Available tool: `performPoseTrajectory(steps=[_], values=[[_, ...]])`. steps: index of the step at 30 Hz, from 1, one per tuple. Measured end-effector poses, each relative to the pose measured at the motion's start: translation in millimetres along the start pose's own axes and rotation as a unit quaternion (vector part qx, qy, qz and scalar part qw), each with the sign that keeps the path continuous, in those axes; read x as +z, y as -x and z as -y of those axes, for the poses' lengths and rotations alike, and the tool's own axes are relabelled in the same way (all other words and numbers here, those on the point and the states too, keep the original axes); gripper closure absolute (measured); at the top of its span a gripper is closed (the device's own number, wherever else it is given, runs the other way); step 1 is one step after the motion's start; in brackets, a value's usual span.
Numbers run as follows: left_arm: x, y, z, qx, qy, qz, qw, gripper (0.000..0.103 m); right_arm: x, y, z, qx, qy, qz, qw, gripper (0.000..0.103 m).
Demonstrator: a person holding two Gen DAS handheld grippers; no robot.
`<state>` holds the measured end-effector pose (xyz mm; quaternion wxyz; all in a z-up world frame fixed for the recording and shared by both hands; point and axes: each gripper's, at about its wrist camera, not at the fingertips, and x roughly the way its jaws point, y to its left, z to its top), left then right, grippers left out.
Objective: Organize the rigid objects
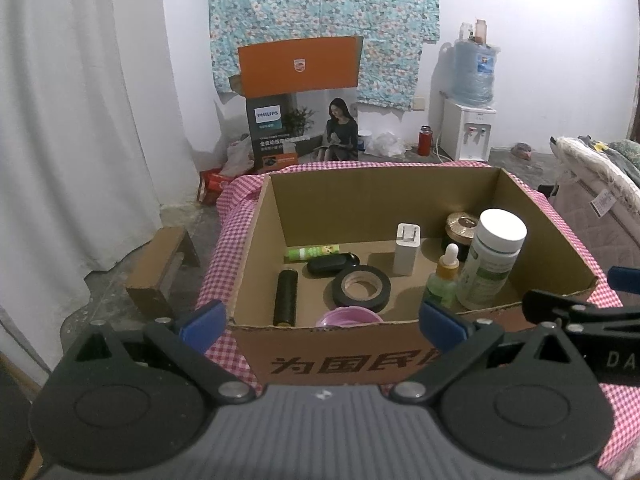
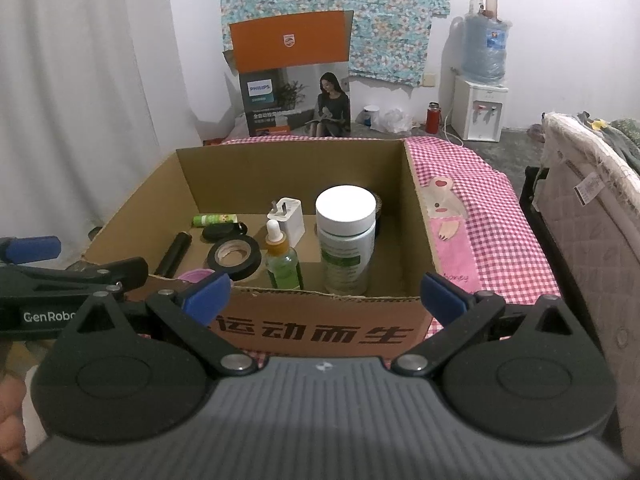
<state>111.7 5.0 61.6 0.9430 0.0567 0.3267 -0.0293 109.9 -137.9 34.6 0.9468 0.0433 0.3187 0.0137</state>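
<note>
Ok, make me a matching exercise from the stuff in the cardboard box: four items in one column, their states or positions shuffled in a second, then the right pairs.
Items:
1. tape roll
2. white-capped bottle
3. black cylinder
4. dropper bottle

States:
A. upright, green liquid, white dropper top
B. lying flat, hole facing up
C. lying on its side near the left wall
D. upright, tallest, green label

Pairs: 1-B, 2-D, 3-C, 4-A

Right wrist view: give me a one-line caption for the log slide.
Open right gripper hovers before the cardboard box holding a white-capped bottle, dropper bottle and black tape roll.
</note>
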Motion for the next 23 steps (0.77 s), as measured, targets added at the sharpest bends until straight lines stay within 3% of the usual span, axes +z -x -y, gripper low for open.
performPoseTrajectory(steps=[23], values=[[-0.5, 3.2, -3.4, 0.000, 0.001, 0.000, 1.0000, 0.000, 0.4, 3.6, -4.4, 0.002, 0.001, -0.001, 1.000, 0.001]])
